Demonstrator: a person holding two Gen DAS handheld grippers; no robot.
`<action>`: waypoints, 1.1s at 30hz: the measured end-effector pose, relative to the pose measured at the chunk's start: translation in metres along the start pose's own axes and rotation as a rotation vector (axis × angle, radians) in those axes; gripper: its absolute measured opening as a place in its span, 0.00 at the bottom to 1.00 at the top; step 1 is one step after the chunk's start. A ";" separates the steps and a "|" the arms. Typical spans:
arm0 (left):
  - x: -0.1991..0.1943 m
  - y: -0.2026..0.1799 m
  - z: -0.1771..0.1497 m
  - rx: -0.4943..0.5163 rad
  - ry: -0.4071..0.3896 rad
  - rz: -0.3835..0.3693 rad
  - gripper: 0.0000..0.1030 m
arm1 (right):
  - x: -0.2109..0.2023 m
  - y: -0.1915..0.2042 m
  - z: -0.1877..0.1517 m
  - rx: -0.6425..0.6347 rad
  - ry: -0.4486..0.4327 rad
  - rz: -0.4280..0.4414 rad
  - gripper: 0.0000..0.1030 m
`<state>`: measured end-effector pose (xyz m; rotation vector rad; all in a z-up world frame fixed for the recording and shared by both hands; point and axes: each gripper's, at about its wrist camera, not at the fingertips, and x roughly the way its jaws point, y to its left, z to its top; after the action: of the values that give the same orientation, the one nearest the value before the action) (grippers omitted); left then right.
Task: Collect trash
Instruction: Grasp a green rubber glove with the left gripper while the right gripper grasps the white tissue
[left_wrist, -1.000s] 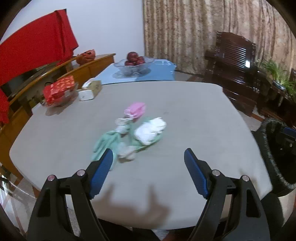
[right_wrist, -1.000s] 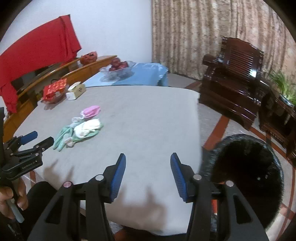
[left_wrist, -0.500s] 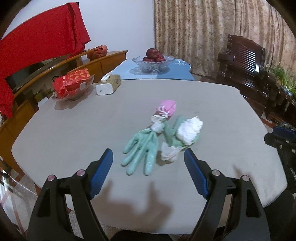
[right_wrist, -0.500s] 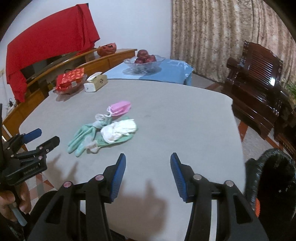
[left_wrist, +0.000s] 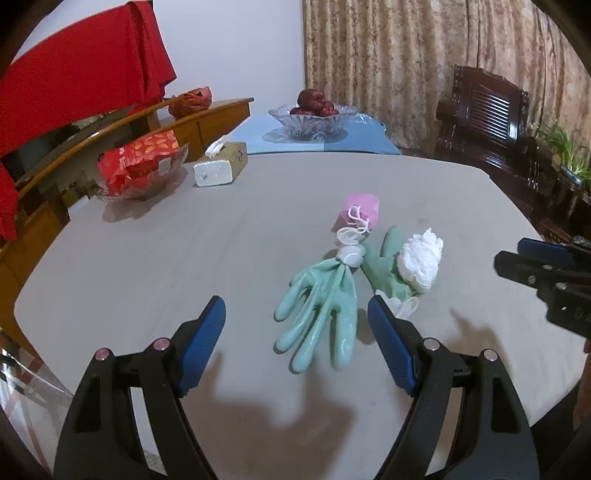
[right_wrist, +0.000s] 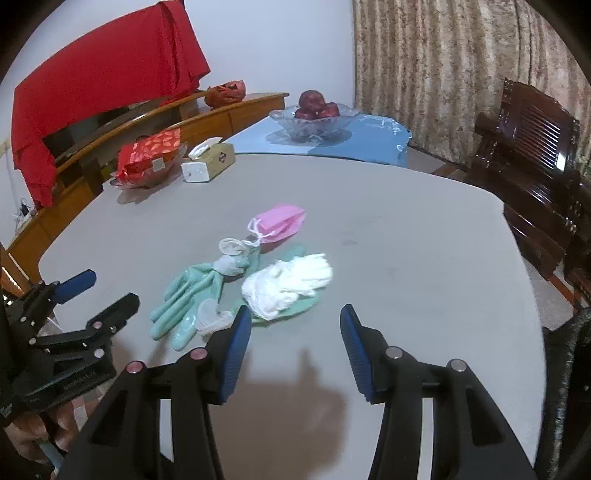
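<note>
A heap of trash lies on the grey table (left_wrist: 184, 258): a green rubber glove (left_wrist: 321, 306) (right_wrist: 188, 299), a second green glove (left_wrist: 388, 266) under a crumpled white glove (left_wrist: 421, 258) (right_wrist: 288, 284), a pink face mask (left_wrist: 360, 212) (right_wrist: 280, 221) and small white scraps (right_wrist: 210, 317). My left gripper (left_wrist: 295, 328) hovers open just short of the green glove, nothing between its fingers. My right gripper (right_wrist: 293, 332) hangs open near the white glove, empty. Each gripper shows in the other's view, the right gripper (left_wrist: 546, 269) and the left gripper (right_wrist: 96, 295).
At the table's far left stand a tissue box (left_wrist: 219, 166) and a glass dish with a red packet (left_wrist: 140, 166). Behind them, a fruit bowl (left_wrist: 314, 114) sits on a blue cloth. A dark wooden chair (right_wrist: 535, 147) is at right; a black bin edge (right_wrist: 569, 387) shows by the table.
Both grippers have moved in over the table and lower, so the heap of gloves and the mask now lies close in front of them. Their jaws have not changed.
</note>
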<state>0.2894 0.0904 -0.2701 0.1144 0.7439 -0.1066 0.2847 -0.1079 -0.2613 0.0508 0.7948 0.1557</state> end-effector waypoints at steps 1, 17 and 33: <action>0.003 0.003 0.000 -0.003 0.000 -0.002 0.75 | 0.004 0.003 0.000 -0.003 0.000 0.000 0.48; 0.053 0.029 -0.010 -0.037 0.013 -0.038 0.75 | 0.073 0.022 0.007 -0.003 0.022 -0.043 0.48; 0.085 0.000 -0.014 -0.009 0.072 -0.090 0.76 | 0.089 0.007 0.007 -0.012 0.053 0.007 0.21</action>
<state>0.3423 0.0876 -0.3378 0.0770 0.8218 -0.1856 0.3507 -0.0866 -0.3186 0.0388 0.8466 0.1691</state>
